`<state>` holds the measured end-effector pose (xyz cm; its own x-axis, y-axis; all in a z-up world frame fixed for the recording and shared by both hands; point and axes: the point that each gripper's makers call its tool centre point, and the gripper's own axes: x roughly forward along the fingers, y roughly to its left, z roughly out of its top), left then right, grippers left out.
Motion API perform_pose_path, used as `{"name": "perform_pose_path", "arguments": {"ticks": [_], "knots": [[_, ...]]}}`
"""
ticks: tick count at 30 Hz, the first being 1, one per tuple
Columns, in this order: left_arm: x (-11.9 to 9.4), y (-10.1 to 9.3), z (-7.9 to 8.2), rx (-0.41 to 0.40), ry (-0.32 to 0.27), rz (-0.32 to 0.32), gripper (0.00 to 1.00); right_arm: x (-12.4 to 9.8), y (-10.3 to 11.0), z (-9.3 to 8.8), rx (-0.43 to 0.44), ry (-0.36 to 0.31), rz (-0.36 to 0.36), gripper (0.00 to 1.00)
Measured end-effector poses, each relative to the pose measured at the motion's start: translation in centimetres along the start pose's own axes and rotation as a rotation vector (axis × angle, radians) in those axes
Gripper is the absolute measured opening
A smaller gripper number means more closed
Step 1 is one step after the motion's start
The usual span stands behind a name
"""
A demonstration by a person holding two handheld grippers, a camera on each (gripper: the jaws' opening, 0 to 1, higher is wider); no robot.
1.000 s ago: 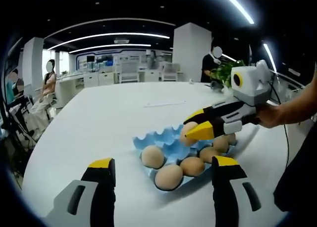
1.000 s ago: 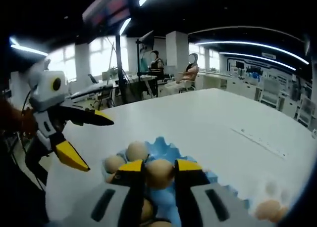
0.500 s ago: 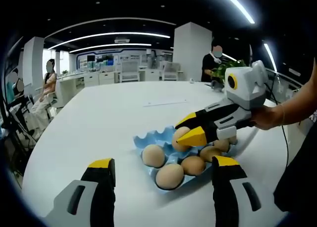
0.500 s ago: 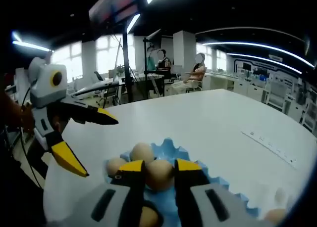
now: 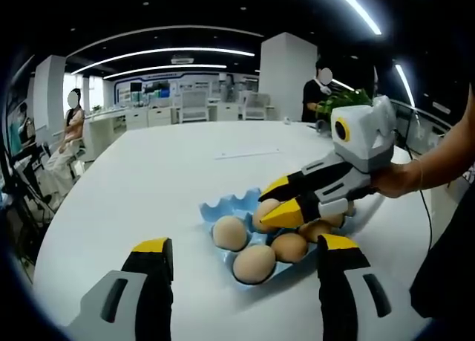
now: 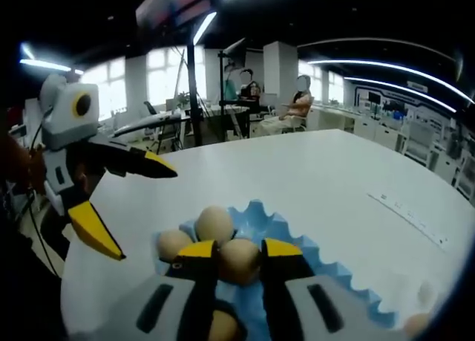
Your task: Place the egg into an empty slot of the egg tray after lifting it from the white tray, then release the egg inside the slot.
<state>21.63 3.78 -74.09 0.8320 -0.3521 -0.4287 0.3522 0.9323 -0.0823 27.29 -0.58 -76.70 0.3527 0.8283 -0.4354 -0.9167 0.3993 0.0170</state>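
Lowered, right hand-held gripper [image 6: 239, 250] clamps egg [image 6: 239, 261] over egg tray [image 6: 297, 252].

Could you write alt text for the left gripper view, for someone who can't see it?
A hand-held right gripper grips an egg low over a blue egg tray holding several other eggs on a white table. The left gripper waits open in the foreground.

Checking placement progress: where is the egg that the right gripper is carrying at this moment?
The egg sits clamped between the right gripper jaws, low over the blue egg tray; in the left gripper view it is beside the tray's other eggs.
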Motion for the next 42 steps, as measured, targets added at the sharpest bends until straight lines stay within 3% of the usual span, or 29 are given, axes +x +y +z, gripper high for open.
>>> {"name": "perform_pose_path", "arguments": {"ticks": [27, 31, 36, 42], "knots": [[0.2, -0.4, 0.3, 0.014, -0.001, -0.010, 0.80, 0.0, -0.2, -0.7, 0.029, 0.015, 0.005, 0.24], [0.2, -0.4, 0.3, 0.015, 0.000, -0.010, 0.80, -0.6, -0.2, -0.4, 0.025, -0.010, -0.002, 0.26], [0.3, -0.7, 0.5, 0.014, -0.007, -0.018, 0.80, -2.3, -1.5, 0.4, 0.043, -0.067, -0.068, 0.25], [0.4, -0.8, 0.4, 0.017, -0.006, -0.025, 0.80, -4.0, -2.9, -0.2, 0.065, -0.071, -0.119, 0.24]]}}
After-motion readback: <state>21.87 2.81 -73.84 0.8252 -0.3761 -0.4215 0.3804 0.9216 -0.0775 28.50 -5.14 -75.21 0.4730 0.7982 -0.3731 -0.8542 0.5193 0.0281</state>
